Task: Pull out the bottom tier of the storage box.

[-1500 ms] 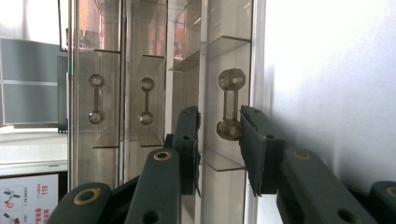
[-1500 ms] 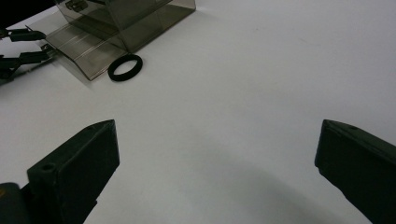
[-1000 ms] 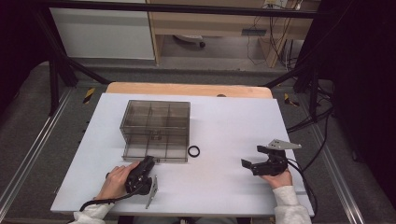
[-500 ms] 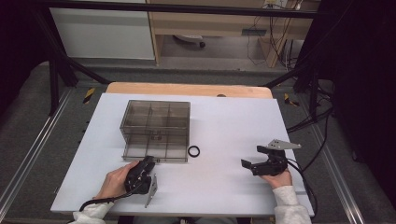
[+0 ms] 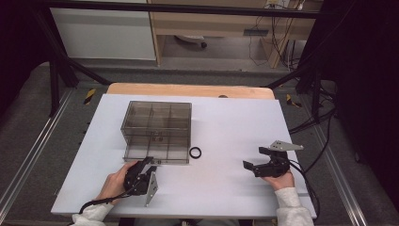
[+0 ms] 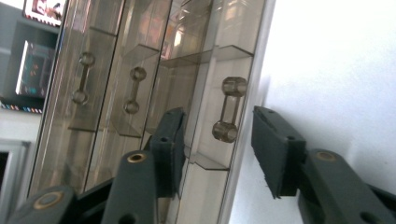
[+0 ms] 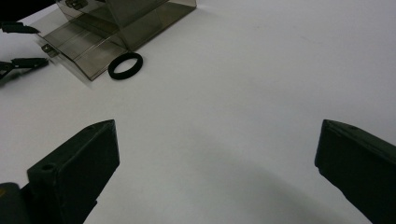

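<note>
A smoky clear drawer box (image 5: 156,123) stands on the white table (image 5: 235,122) at the left of middle. Its lowest drawer (image 5: 155,154) sticks out a little toward me. My left gripper (image 5: 149,165) lies at that drawer's front. In the left gripper view its jaws (image 6: 217,135) have just been opening and stand either side of a small drawer handle (image 6: 229,109), pads clear of it. A black ring (image 5: 195,152) (image 7: 125,65) lies beside the box's front right corner. My right gripper (image 5: 256,157) (image 7: 217,154) rests open at the right with nothing between its jaws.
A wooden board (image 5: 188,89) borders the table's far edge. Black frame posts and cables (image 5: 310,122) run along the right side. White table surface stretches between the ring and the right gripper.
</note>
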Demonstrator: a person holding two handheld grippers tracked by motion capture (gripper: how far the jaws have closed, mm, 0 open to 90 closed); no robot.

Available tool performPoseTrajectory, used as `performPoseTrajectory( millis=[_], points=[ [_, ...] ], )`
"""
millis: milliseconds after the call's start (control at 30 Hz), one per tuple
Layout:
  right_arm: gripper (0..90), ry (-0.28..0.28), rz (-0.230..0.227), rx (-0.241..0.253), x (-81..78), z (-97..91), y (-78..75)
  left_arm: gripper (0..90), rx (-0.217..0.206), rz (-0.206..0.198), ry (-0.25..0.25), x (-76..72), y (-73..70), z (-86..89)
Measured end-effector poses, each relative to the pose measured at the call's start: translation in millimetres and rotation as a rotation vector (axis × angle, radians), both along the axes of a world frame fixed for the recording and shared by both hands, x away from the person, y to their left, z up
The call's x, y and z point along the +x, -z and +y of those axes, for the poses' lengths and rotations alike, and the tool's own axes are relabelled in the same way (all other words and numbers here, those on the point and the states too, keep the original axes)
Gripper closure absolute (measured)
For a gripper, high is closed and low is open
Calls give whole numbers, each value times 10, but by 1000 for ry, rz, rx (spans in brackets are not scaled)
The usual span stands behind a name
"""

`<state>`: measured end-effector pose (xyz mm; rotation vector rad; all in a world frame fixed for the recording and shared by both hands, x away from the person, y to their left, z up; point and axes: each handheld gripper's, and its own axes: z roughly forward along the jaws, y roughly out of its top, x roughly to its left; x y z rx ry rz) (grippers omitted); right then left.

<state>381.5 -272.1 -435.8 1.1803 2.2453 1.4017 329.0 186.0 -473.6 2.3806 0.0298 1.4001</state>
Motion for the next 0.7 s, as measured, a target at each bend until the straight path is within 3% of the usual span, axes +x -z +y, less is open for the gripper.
performPoseTrajectory(
  millis=[367,700],
  points=[
    [3,-1,0,1,0,2,1,408,-151,121,-78,7,-90,16],
    [3,-1,1,-1,-1,2,0,297,-247,214,-127,31,-154,-9]
  ],
)
